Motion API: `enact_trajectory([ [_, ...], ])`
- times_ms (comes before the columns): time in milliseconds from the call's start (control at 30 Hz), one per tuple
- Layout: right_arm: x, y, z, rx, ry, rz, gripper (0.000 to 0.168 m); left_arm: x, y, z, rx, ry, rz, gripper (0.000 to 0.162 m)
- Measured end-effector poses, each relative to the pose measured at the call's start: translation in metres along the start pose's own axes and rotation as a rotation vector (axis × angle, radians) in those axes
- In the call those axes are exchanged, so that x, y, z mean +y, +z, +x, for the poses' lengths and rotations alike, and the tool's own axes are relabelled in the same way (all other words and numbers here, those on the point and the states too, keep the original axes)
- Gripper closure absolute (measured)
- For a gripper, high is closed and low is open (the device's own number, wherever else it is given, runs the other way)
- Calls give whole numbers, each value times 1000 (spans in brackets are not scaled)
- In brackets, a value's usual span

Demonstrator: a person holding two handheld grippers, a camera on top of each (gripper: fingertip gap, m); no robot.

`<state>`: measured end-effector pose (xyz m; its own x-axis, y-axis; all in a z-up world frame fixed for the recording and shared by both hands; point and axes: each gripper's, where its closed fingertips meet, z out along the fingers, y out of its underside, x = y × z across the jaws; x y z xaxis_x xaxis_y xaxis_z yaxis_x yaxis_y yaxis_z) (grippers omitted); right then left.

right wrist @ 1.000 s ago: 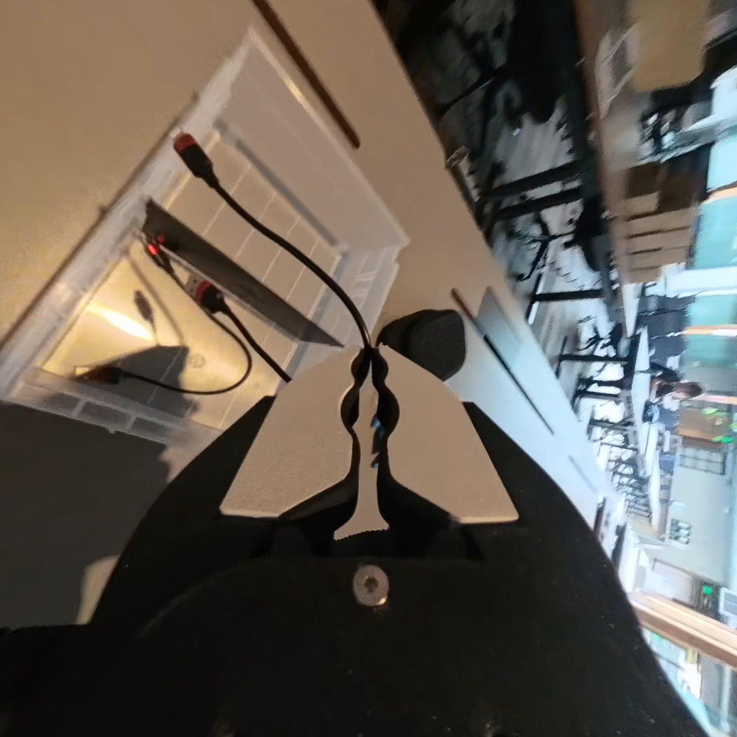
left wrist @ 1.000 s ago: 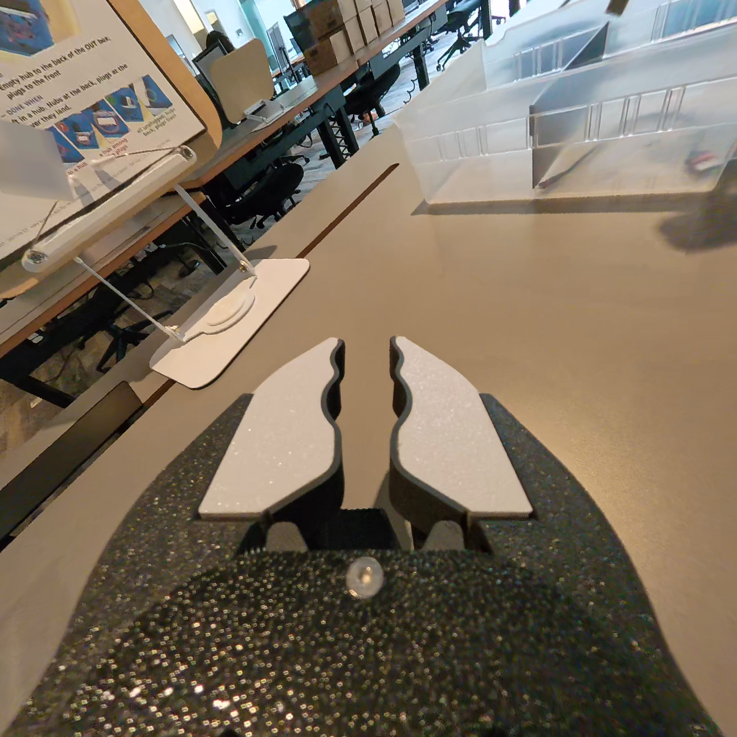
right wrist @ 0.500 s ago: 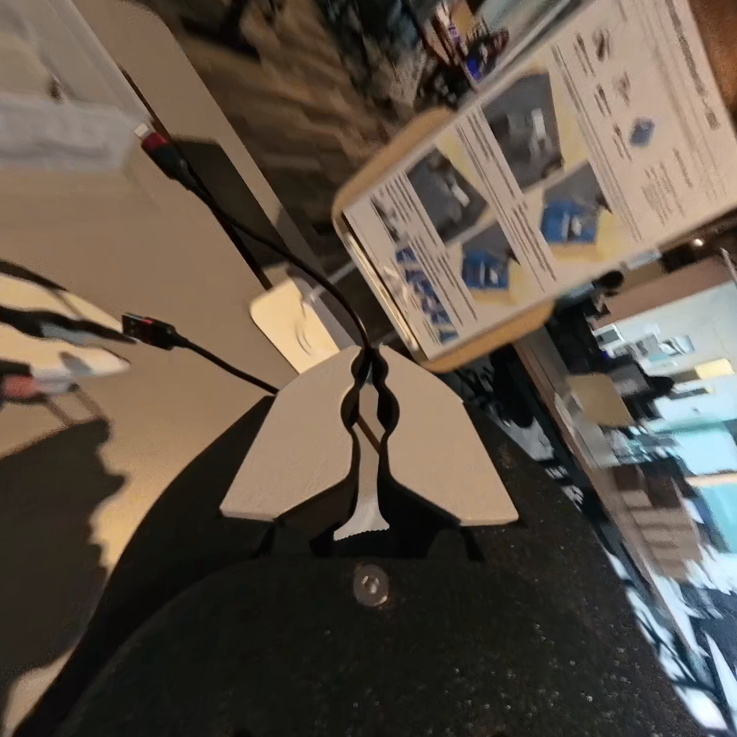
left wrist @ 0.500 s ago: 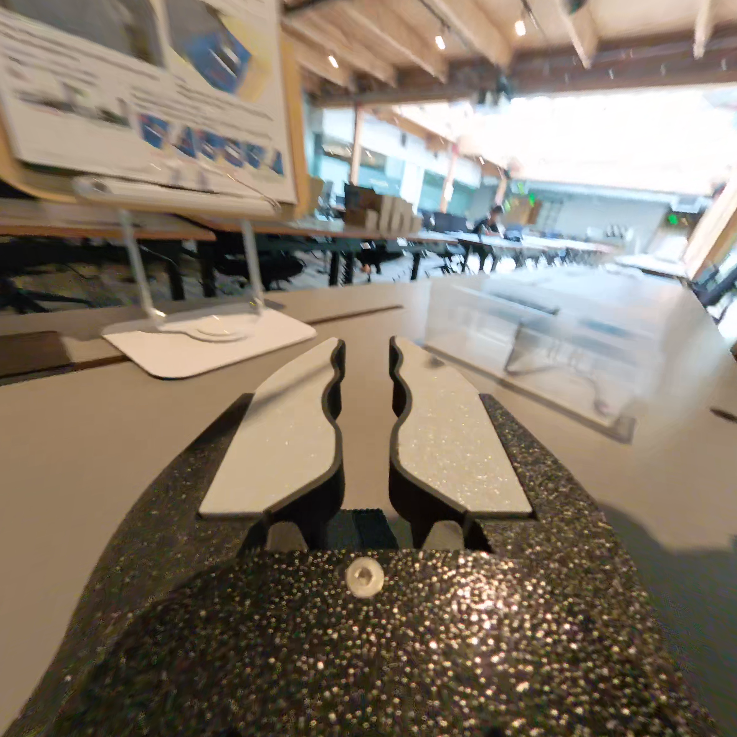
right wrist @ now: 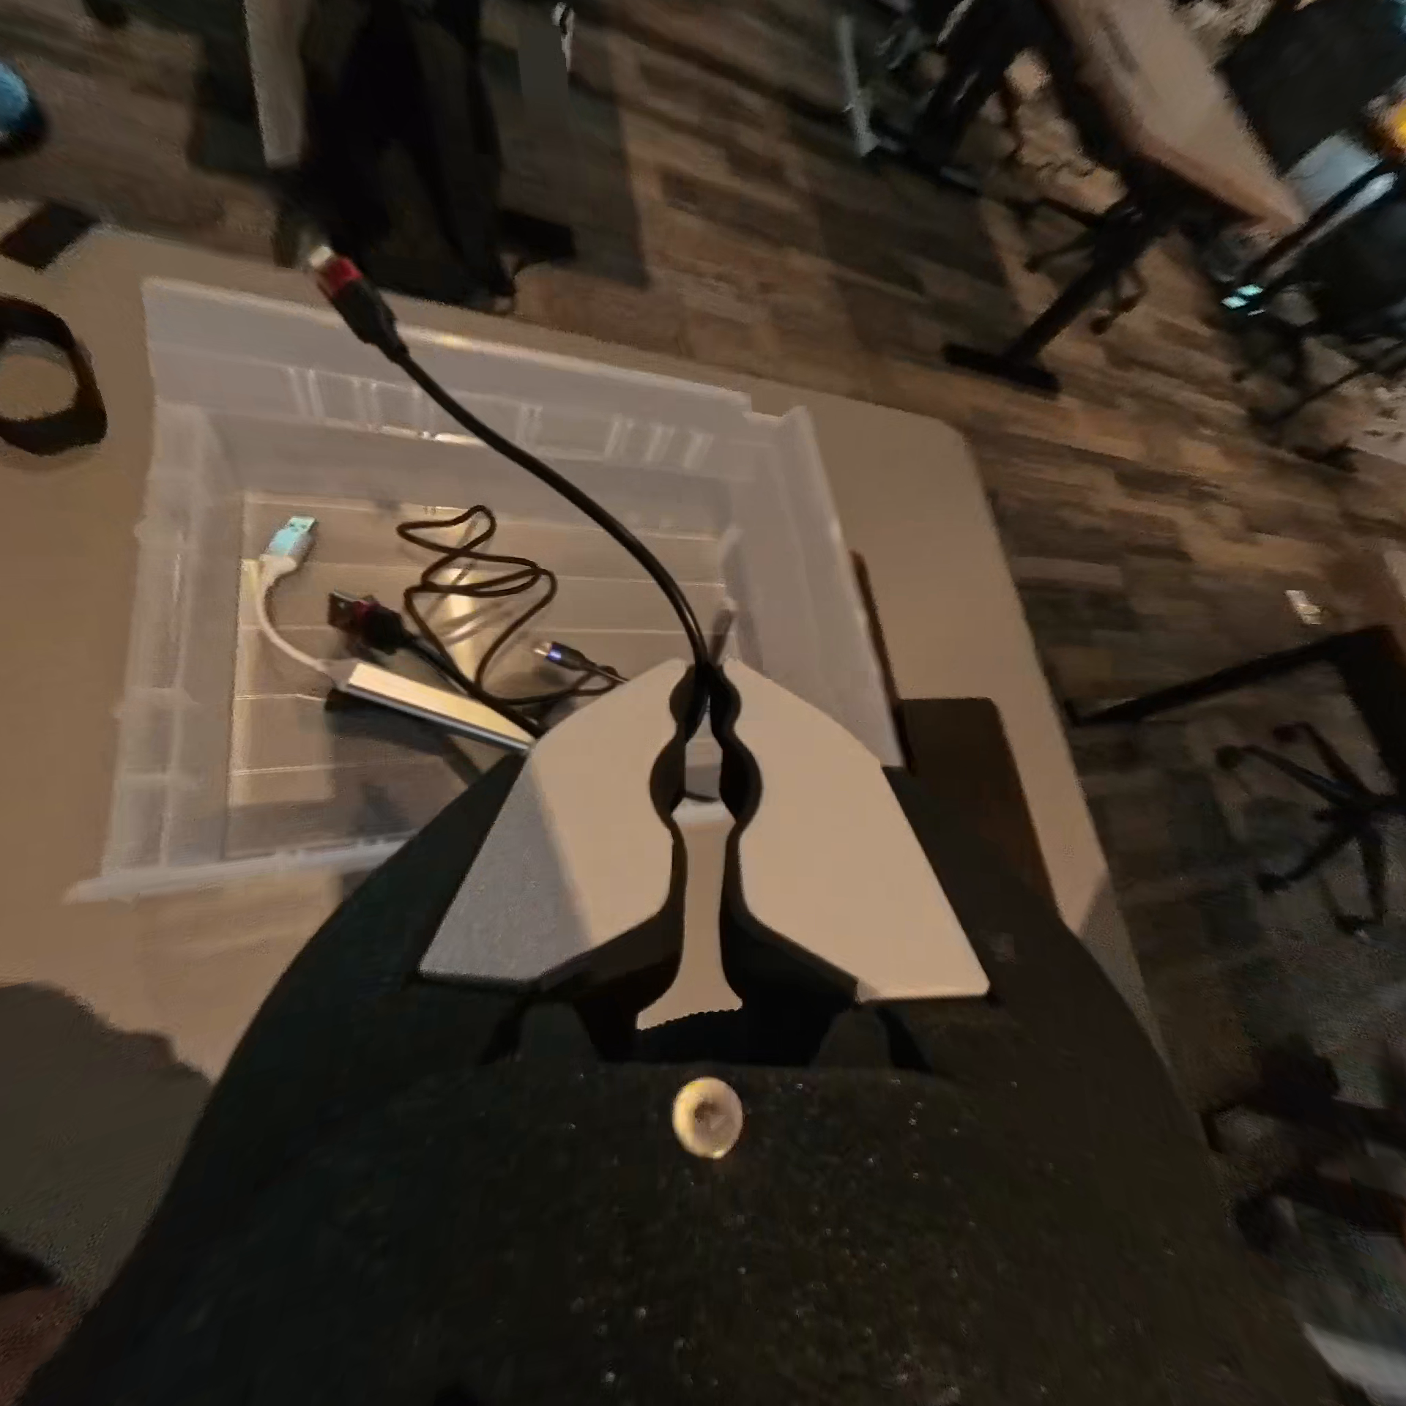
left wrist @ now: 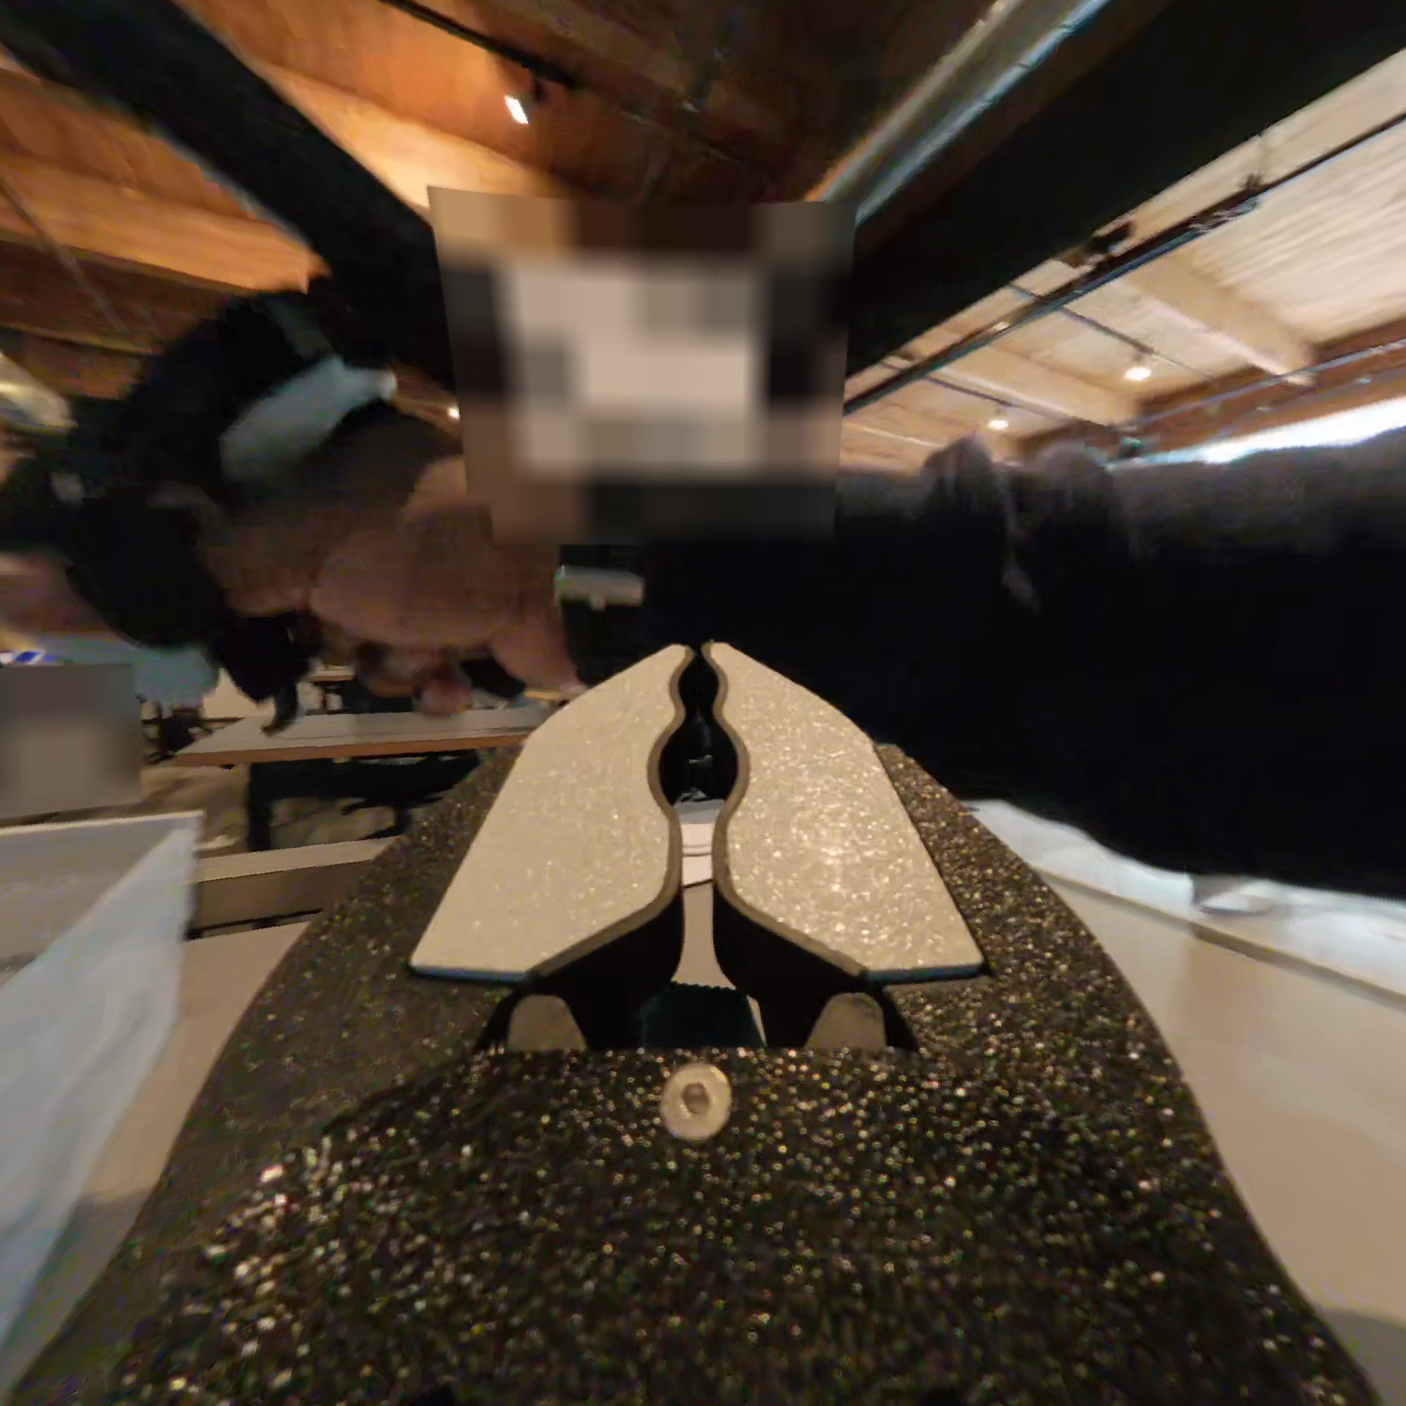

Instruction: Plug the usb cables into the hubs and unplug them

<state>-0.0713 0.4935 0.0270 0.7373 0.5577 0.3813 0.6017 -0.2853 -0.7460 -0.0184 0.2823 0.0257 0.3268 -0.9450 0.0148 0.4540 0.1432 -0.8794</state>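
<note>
One black USB cable, red-tipped plug raised, is pinched in the closed right hand-held gripper above a clear bin on the table holding a silver hub. Left hand-held gripper: closed, empty.

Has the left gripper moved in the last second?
Yes. The left gripper has swung up from the tabletop; the document stand it faced is gone from view, and it has shut.
</note>
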Motion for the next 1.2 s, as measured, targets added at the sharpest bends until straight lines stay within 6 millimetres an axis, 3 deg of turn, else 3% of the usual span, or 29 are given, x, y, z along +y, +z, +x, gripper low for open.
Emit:
enact_trajectory([
  [100,17,51,-25,-76,-37,-88,165,-3,-9,-31,-93,-54,8,162],
  [200,37,79,-38,-103,-64,-153,165,-1,-15,-53,-167,-115,7,162],
  [300,41,87,-45,-156,-7,-152,165,3,-16,-61,-192,-144,-6,160],
  [500,35,75,-31,-117,76,-63,136,8,-15,-62,-197,-113,-35,158],
  [567,36,57,-17,-69,121,-29,129,9,-15,-63,-201,-99,-38,157],
  [667,51,8,13,27,243,82,129,9,-16,-64,-202,-76,-38,157],
  [733,79,-35,27,83,344,168,130,11,-14,-61,-192,-63,-52,156],
  [800,123,-77,33,156,418,231,132,13,-11,-56,-171,-44,-65,156],
  [933,222,-148,21,311,524,277,135,26,-1,-35,-93,11,-121,154],
  [1000,254,-179,9,361,563,301,135,38,5,-21,-41,31,-165,154],
  [1067,268,-208,-6,376,574,324,136,54,11,-7,8,24,-214,152],
  [1200,261,-261,-39,353,512,383,137,81,29,29,97,23,-309,146],
])
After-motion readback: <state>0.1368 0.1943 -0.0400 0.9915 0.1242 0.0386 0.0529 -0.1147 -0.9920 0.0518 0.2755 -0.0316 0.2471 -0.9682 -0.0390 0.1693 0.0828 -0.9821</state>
